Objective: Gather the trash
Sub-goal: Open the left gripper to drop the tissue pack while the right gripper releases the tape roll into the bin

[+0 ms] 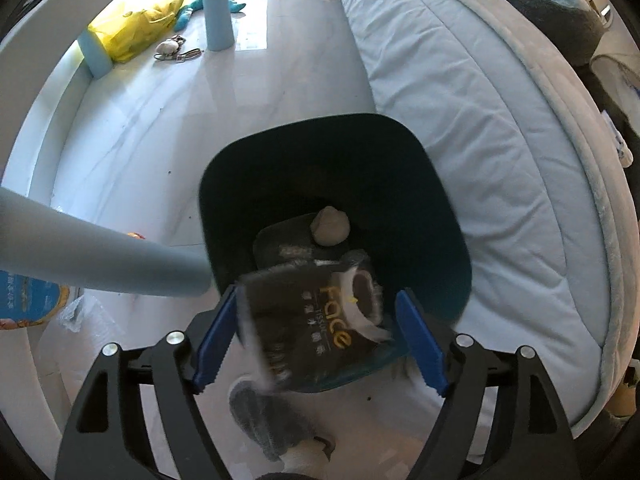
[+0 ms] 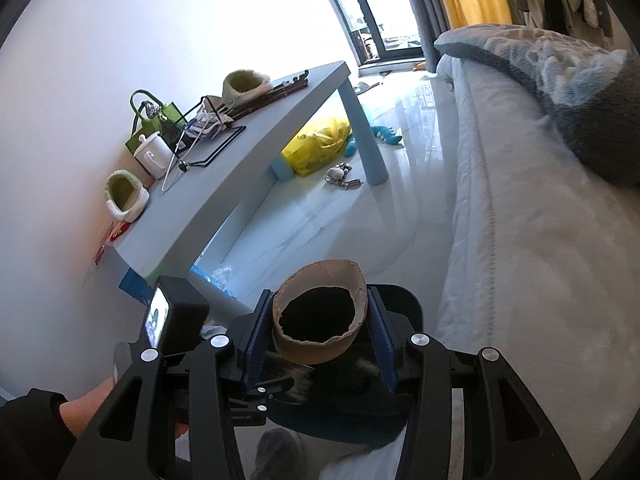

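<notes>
A dark blue trash bin (image 1: 440,216) stands on the floor beside the bed. A crumpled brown wad (image 1: 330,226) lies inside it. My left gripper (image 1: 320,336) is open above the bin's near rim. A black tissue pack marked "Face" (image 1: 304,320) sits blurred between its blue fingers (image 1: 216,336), touching the left one and apart from the right. My right gripper (image 2: 320,340) is shut on a brown cardboard tube (image 2: 320,316), open end toward the camera, above the bin (image 2: 408,300).
A light blue table (image 2: 248,168) with slippers, a green bag and a white mug stands left; its legs (image 1: 100,256) flank the bin. A yellow bag (image 1: 132,28) and small items lie under it. The bed (image 1: 500,152) runs along the right.
</notes>
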The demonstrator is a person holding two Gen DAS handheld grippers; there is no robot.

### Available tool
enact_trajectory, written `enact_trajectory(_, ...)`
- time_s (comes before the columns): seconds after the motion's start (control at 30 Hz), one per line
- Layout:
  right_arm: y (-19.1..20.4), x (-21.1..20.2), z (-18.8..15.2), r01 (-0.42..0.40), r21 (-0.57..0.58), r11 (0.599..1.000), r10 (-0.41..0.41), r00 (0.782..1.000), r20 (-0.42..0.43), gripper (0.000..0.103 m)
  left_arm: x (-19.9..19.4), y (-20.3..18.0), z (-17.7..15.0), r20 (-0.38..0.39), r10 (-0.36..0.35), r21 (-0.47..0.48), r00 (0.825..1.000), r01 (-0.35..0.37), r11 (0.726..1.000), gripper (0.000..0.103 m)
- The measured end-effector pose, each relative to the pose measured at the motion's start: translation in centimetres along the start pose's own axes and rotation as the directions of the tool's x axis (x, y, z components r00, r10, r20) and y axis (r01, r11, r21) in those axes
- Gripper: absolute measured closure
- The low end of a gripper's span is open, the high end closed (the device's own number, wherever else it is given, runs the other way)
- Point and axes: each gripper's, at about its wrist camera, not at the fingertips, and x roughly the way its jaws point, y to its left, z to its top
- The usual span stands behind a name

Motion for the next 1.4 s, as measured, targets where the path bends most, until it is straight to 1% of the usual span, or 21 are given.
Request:
enact_trajectory(0.07,0.6,0.7,-0.1,0.022,-0.025,0.999,-0.022,1.0,-0.011,0.056,-0.3,0.6,-0.1,0.006,0.002,-0.008,1.0,-0.002,1.0,0.019)
enact_trajectory(0.23,1.0,2.5,-0.4,0.021,-0.035,0.999,-0.022,0.999,-0.047,0.056,-1.1,1.8,-0.2,0.026,0.004,-0.026,1.0,-0.003,1.0,0.019)
enact_trajectory(0.33,1.0,3.8,-0.6,0.021,-0.028,0.999,-0.023,0.997,-0.073,0.056,-2.1,2.5,-0.1,0.062,0.003,-0.036,0.998,0.0,0.999,0.019)
enact_trajectory(0.4,0.9,4.6,-0.8,0.023,-0.026,0.999,-0.026,0.996,-0.091,0.056,-2.7,2.8,0.0,0.084,-0.001,-0.041,0.996,0.004,0.999,0.02)
enact_trajectory(0.6,1.0,7.3,-1.7,0.042,-0.029,0.999,-0.046,0.988,-0.145,0.056,-4.7,3.4,0.3,0.161,-0.014,-0.049,0.987,0.022,0.999,0.027)
enact_trajectory(0.77,1.2,9.7,-2.9,0.054,-0.045,0.998,-0.062,0.977,-0.204,0.056,-6.4,3.7,0.4,0.228,-0.019,-0.049,0.973,0.031,0.998,0.034)
enact_trajectory(0.87,1.3,11.0,-3.5,0.062,-0.06,0.996,-0.075,0.968,-0.239,0.056,-7.0,3.9,0.4,0.251,-0.017,-0.05,0.968,0.031,0.998,0.04)
enact_trajectory(0.97,1.3,11.9,-4.1,0.072,-0.07,0.995,-0.089,0.96,-0.266,0.056,-7.6,4.2,0.4,0.269,-0.018,-0.056,0.963,0.034,0.998,0.043)
enact_trajectory(1.03,1.3,12.4,-4.5,0.08,-0.078,0.994,-0.099,0.955,-0.281,0.056,-8.2,4.2,0.5,0.288,-0.022,-0.06,0.957,0.041,0.997,0.044)
enact_trajectory(1.13,1.3,13.1,-5.1,0.085,-0.086,0.993,-0.108,0.947,-0.304,0.056,-9.1,4.1,0.5,0.322,-0.027,-0.059,0.946,0.048,0.997,0.046)
enact_trajectory(1.2,1.3,13.5,-5.4,0.088,-0.096,0.992,-0.114,0.941,-0.318,0.056,-10.0,3.8,0.6,0.355,-0.03,-0.053,0.935,0.052,0.997,0.047)
enact_trajectory(1.3,1.4,13.8,-5.8,0.089,-0.105,0.99,-0.119,0.935,-0.333,0.056,-10.9,3.6,0.6,0.386,-0.037,-0.048,0.922,0.06,0.997,0.048)
enact_trajectory(1.4,1.3,14.0,-5.9,0.076,-0.099,0.992,-0.106,0.93,-0.352,0.054,-11.6,3.2,0.7,0.412,-0.044,-0.042,0.91,0.068,0.997,0.048)
